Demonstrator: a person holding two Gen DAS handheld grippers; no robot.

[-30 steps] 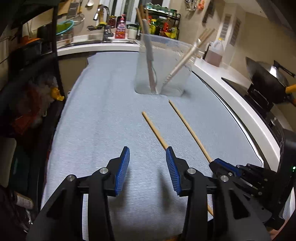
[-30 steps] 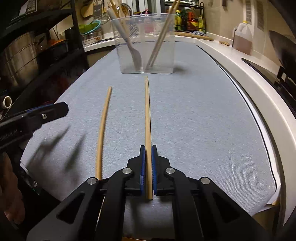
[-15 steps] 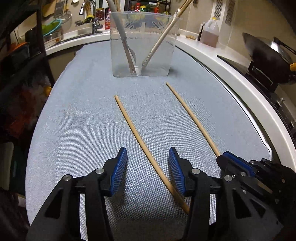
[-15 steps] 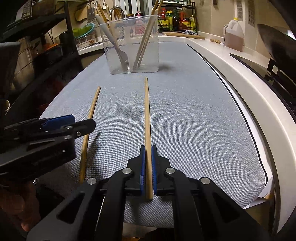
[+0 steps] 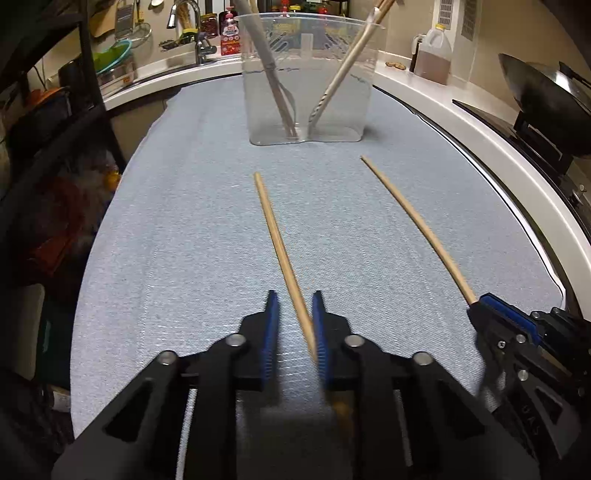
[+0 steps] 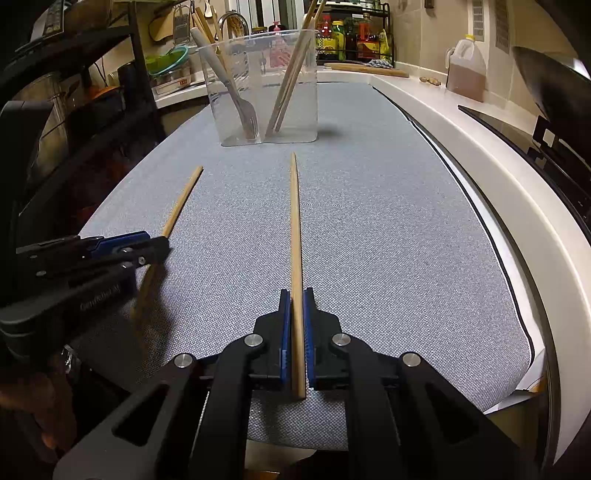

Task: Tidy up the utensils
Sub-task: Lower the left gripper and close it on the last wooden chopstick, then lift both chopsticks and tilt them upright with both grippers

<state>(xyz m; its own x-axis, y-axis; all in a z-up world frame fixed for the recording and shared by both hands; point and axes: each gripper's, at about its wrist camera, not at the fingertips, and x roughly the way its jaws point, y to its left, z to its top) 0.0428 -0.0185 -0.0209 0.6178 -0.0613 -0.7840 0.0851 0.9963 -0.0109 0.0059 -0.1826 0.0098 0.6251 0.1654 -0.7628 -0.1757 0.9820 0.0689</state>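
Two wooden chopsticks lie on a grey-blue mat (image 5: 184, 221). The left chopstick (image 5: 275, 240) runs between the blue pads of my left gripper (image 5: 294, 295), whose jaws are closing. It lies against the right pad, with a gap to the left pad. My right gripper (image 6: 294, 291) is shut on the near end of the right chopstick (image 6: 294, 221). From the right wrist, my left gripper (image 6: 147, 243) sits over the left chopstick (image 6: 184, 199). A clear plastic container (image 6: 262, 92) at the far end of the mat holds a fork (image 6: 247, 114) and several chopsticks (image 6: 291, 74).
A white counter edge (image 5: 480, 147) curves along the mat's right side, with a wok (image 5: 543, 99) on a stove beyond it. A brown jug (image 5: 434, 55) stands at the back right. A dark shelf rack (image 5: 55, 110) is at the left. A sink tap (image 5: 184, 11) is behind.
My left gripper has moved right and forward until the left chopstick lies between its jaws, which have narrowed to about half their gap. The right gripper still grips its chopstick.
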